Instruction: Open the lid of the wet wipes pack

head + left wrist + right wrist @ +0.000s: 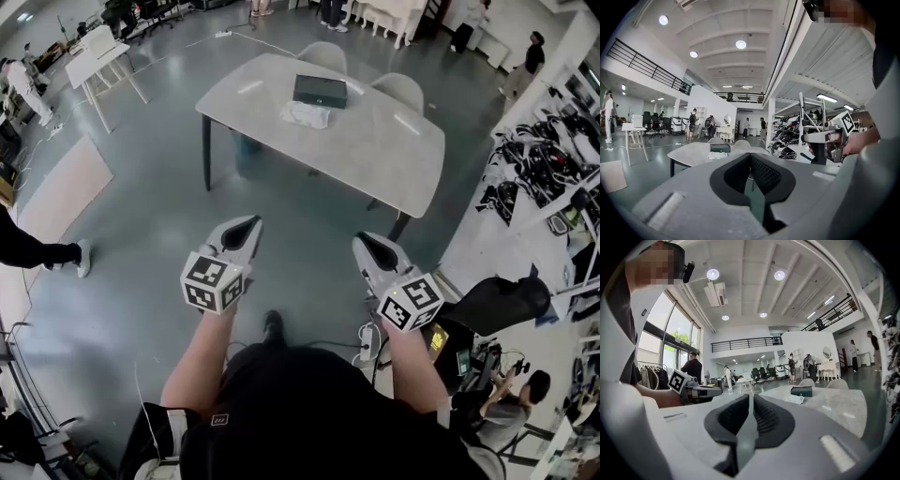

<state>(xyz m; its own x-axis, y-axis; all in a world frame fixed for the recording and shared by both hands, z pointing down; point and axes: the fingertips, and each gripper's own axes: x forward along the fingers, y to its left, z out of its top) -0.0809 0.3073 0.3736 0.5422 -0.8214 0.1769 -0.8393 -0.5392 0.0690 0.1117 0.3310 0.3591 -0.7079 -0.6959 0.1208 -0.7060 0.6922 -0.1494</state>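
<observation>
The left gripper (249, 225) is sitting shut in the person's left hand, its dark pads (761, 174) pressing together with nothing between them. It is pointing out over bare grey floor (281, 202). The right gripper (362, 241) is doing the same just across from it, jaws closed and empty. The two marker cubes are facing up toward the person's head, and both forearms are reaching forward from a dark shirt.

Neither gripper is touching anything. The grey table (403, 150) is standing well ahead of both of them, across an open stretch of floor. The wet wipes pack (306, 114) is lying on the tabletop toward the far edge, a pale, slightly crumpled-looking packet. Whether its lid is up or down is too small to tell from here. A dark green box (320, 90) is resting just behind it, close beside it or touching.

Two pale chairs (323, 54) are tucked in at the table's far side. Further out, a white side table (98, 58) is standing at the left and a shelf of tangled black cables (539, 159) is running along the right, with a few people standing about the hall.
</observation>
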